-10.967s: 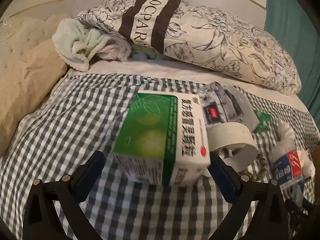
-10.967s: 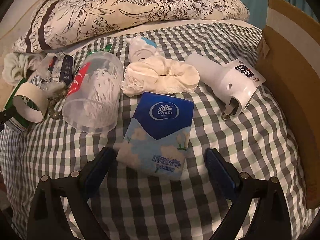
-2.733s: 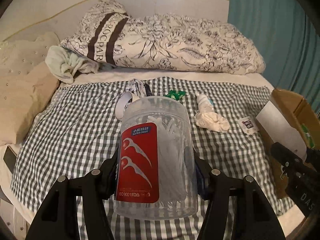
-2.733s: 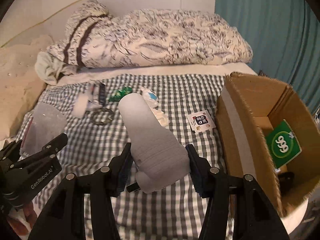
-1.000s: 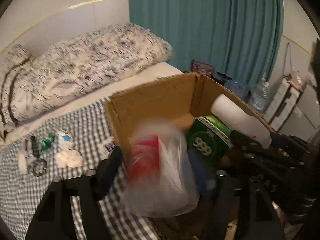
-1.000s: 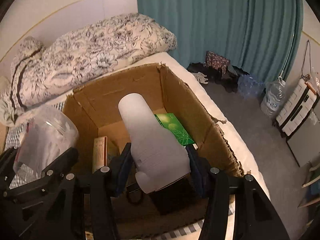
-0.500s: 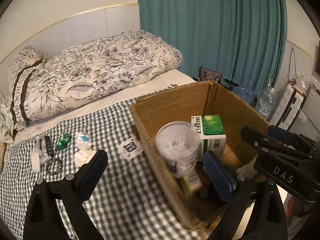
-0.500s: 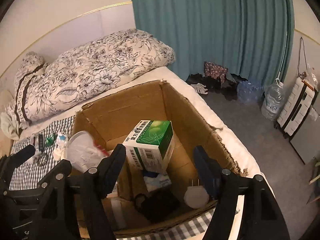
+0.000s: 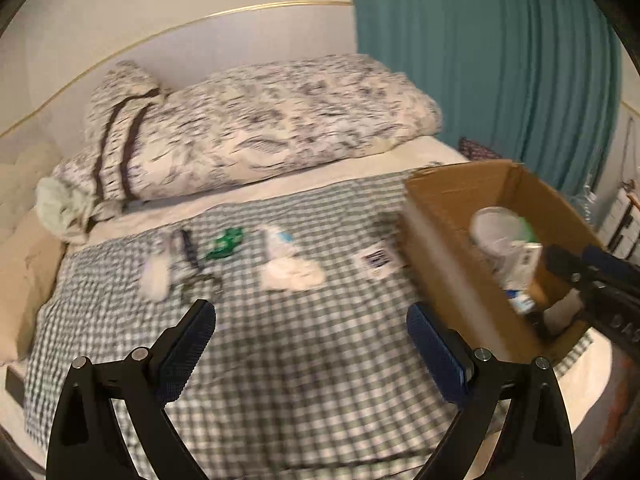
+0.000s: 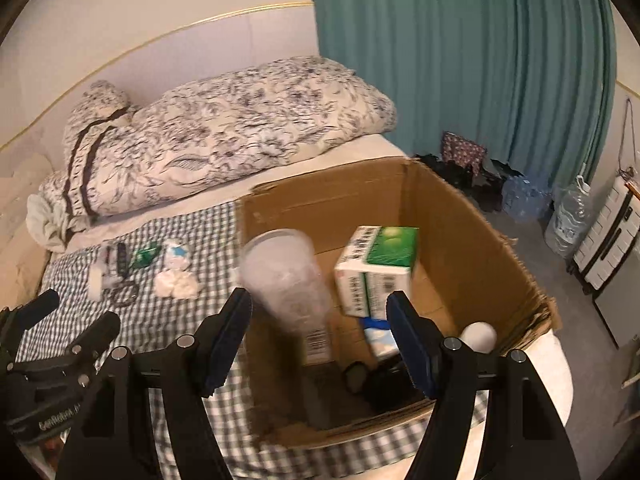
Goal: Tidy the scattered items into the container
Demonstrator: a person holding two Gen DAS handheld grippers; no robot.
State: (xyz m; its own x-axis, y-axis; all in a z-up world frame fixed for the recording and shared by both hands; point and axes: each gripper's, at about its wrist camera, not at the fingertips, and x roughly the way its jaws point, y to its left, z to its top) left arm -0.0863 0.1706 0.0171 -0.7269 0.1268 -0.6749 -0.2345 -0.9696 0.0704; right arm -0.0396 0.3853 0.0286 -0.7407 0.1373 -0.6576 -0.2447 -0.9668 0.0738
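Both tools are hanging empty; left tool (image 9: pixel 310 334) is gaping wide over the gingham bed cover (image 9: pixel 280 360), right tool (image 10: pixel 320 334) is partly spread above the brown cardboard box (image 10: pixel 460 216), nothing between either pair of pads.

Box is sitting at the bed's right edge, already holding the clear plastic tub (image 10: pixel 288 276), green-and-white carton (image 10: pixel 376 268), a white rounded thing (image 10: pixel 478 334) and a blue-white pack.

Left on the cover, toward the pillow end: white scrunchie (image 9: pixel 292 274), small white-blue item, green wrapper (image 9: pixel 226 242), tape roll with dark bits (image 9: pixel 156 276), and a printed label (image 9: pixel 378 260) just beside the box.

Judging roughly half done.
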